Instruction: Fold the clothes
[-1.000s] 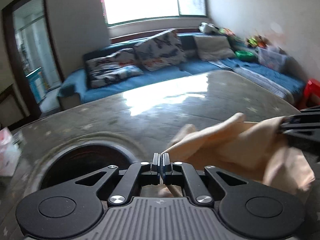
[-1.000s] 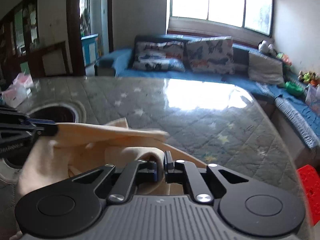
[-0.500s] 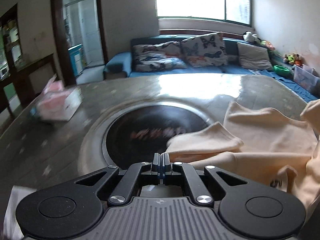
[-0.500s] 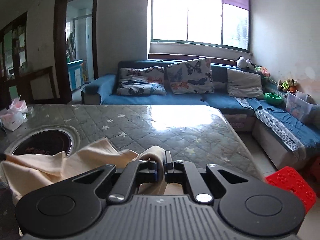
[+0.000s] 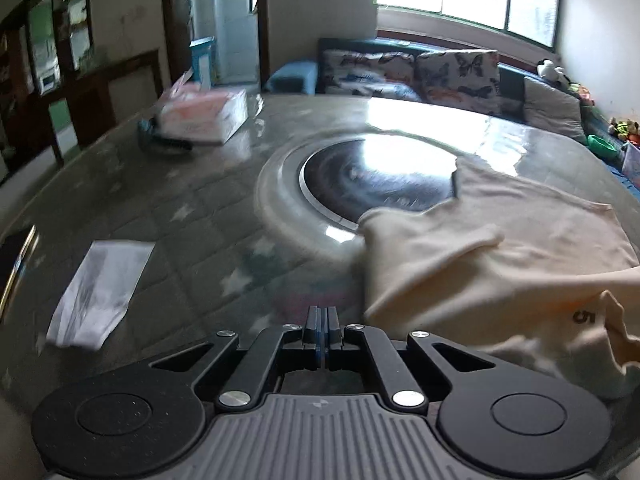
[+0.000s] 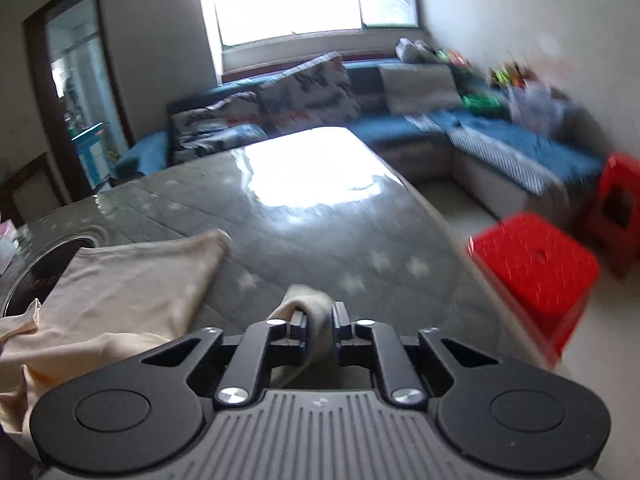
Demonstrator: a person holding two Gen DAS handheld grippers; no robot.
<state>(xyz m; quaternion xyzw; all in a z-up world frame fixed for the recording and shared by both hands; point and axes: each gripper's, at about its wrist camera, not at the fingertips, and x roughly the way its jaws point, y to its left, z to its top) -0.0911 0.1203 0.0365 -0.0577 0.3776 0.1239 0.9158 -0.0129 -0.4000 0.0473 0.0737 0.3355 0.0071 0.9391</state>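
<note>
A cream garment (image 5: 500, 264) lies spread on the grey star-patterned table (image 5: 192, 216), partly over the round dark cooktop (image 5: 372, 184). My left gripper (image 5: 321, 320) is shut and empty, just left of the garment's near edge. In the right wrist view the garment (image 6: 120, 280) lies to the left, and my right gripper (image 6: 319, 320) is shut on a fold of it, low over the table (image 6: 320, 224).
A pink tissue box (image 5: 202, 114) stands at the table's far left, a white paper (image 5: 100, 288) near left, a dark phone (image 5: 14, 264) at the left edge. Red stools (image 6: 536, 268) stand off the table's right side. A blue sofa (image 6: 500, 136) runs behind.
The left gripper let go of the garment and swung left, away from it. The right gripper kept its hold and moved right, drawing the garment out flatter over the table.
</note>
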